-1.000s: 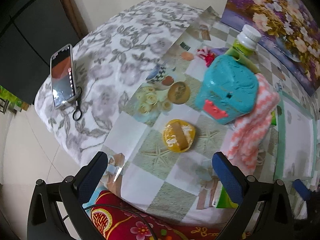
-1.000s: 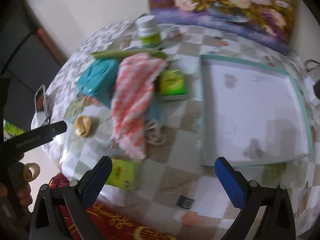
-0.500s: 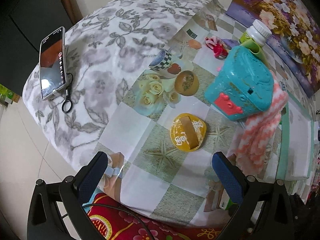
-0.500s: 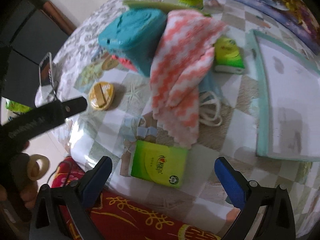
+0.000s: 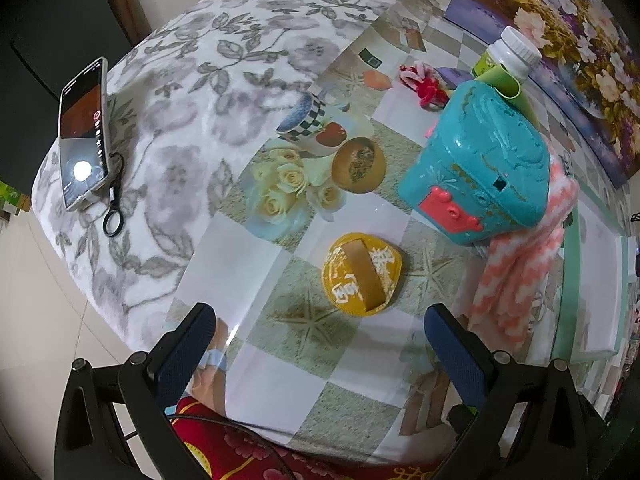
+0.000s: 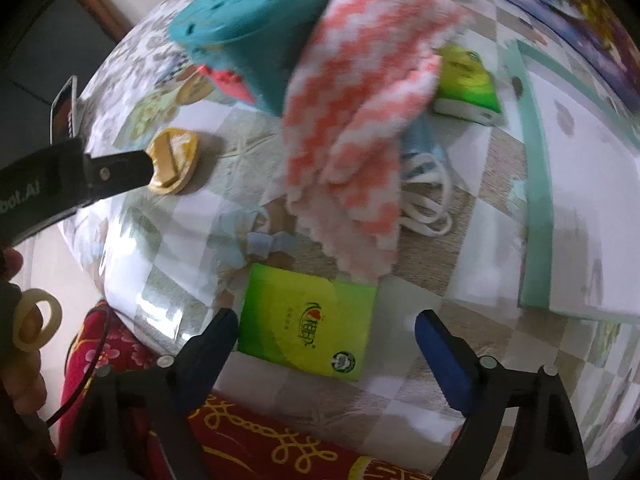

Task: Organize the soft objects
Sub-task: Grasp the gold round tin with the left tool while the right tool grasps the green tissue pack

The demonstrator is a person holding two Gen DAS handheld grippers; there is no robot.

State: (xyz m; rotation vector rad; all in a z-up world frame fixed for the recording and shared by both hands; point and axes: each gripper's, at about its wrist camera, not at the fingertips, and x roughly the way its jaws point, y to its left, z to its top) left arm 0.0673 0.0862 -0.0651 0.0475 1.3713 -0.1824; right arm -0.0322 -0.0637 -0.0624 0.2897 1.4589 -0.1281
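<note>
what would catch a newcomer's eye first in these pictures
The teal plastic case stands mid-table with a pink-and-white zigzag cloth draped over its side. Nearer, a green tissue pack lies between the closing right gripper's jaws, and a yellow round pad lies ahead of the left gripper.

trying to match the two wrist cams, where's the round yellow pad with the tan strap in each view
Left wrist: round yellow pad sits at centre, just ahead of the open left gripper.
Right wrist: the pad is at left, beside the other gripper's black finger.
Shared landmark: the teal plastic box, just beyond the pad in both.
</note>
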